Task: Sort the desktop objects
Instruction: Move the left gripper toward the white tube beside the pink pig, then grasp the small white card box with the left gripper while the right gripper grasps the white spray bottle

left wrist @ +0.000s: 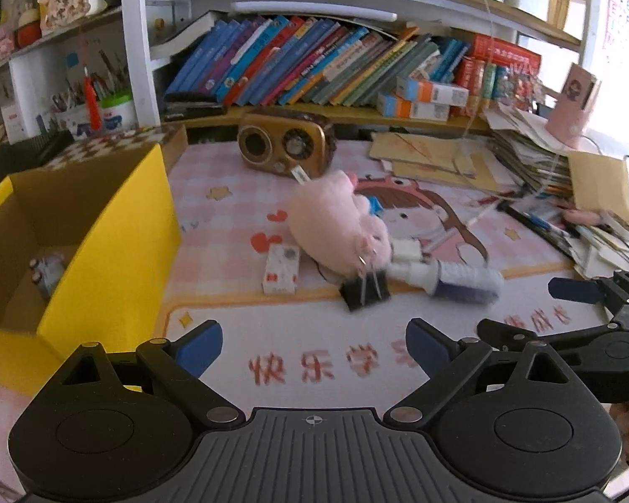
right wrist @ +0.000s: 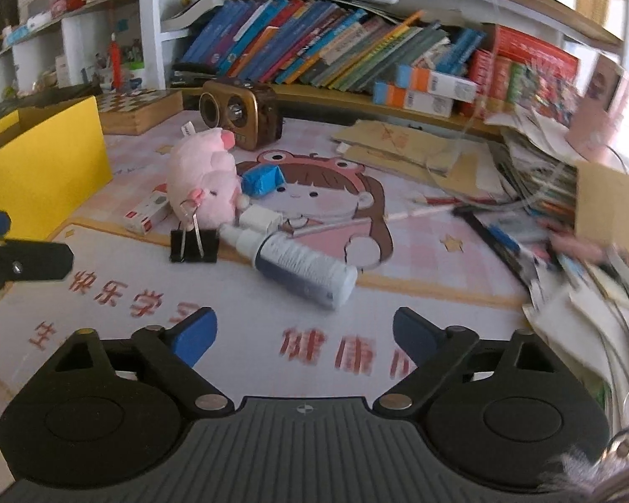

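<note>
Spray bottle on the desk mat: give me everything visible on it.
The spray bottle lies on its side on the pink cartoon desk mat, white pump head toward the pink plush pig, flat base toward the camera. The body looks like plastic, dark blue contents showing beside a white printed label. Its nozzle end sits against the pig and close beside a black binder clip. Neither gripper touches it.

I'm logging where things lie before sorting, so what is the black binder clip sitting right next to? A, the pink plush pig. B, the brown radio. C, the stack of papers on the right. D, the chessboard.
A: the binder clip lies against the front of the plush pig, its wire handles up against the plush, well apart from the radio.
</note>
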